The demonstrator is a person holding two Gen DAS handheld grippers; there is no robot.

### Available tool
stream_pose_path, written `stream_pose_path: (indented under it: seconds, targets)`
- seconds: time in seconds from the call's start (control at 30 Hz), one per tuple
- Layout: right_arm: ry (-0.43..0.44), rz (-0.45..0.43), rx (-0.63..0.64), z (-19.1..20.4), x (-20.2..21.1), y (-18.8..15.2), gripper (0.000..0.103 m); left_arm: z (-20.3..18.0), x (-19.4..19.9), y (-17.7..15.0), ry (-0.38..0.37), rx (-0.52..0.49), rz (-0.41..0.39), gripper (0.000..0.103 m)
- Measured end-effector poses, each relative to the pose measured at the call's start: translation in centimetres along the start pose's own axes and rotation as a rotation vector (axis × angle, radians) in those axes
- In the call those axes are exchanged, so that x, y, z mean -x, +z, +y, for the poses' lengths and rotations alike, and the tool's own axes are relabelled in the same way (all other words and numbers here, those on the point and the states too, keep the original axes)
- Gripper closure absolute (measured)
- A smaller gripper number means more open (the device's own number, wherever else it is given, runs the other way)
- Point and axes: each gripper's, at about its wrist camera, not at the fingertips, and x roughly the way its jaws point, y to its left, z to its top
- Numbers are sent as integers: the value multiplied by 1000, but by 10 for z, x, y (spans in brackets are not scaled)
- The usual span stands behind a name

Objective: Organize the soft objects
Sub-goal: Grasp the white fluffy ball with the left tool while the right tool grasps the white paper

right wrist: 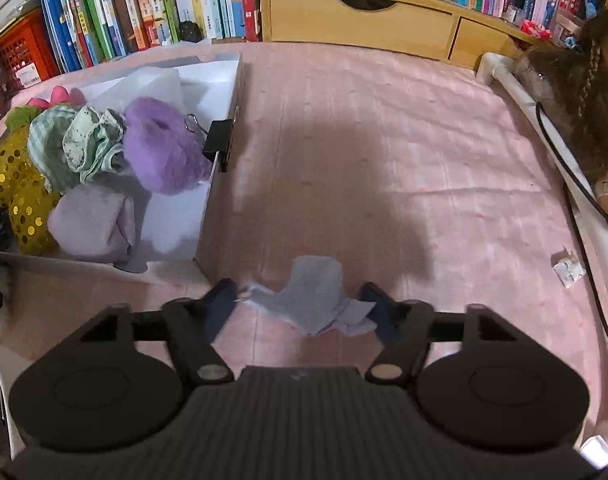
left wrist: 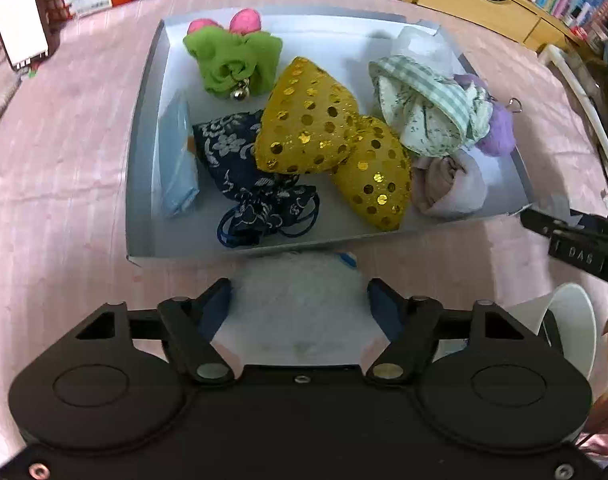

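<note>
the left gripper pinches a white plush; right gripper, half-open around the grey cloth, should squeeze low before lifting.

Bookshelves, wooden drawers, perhaps pink tablecloth

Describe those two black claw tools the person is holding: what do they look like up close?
Both look alike. The left claw has a wide matte black body with two round discs, angled black link arms on silver rivets, and dark blue pads on its fingers. The right claw matches it, with a ribbed black centre panel. Its side shows white lettering in the left view. No cables or sleeves are visible.
</note>
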Motion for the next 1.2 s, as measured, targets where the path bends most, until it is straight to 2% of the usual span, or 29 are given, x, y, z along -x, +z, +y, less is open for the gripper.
stream_pose_path:
  seconds: [0.03, 0.13, 0.3, 0.93, 1.2]
  targets:
    - [0, -2, -4, 0, 1, 0, 47, -1, 1, -1, 4, -7, -9, 37]
    - [6, -7, -8, -1, 6, -2, 54, -3, 6, -3, -1, -21, -22, 39]
    - [29, -15, -29, -4, 16, -7, 62, -5, 14, -10, -36, -25, -33, 40]
    - [120, -54, -50, -11, 44, -33, 63, -13, 33, -16, -79, -42, -86, 47]
    - [155, -98, -60, -12, 63, -34, 63, -19, 55, -22, -96, -66, -159, 47]
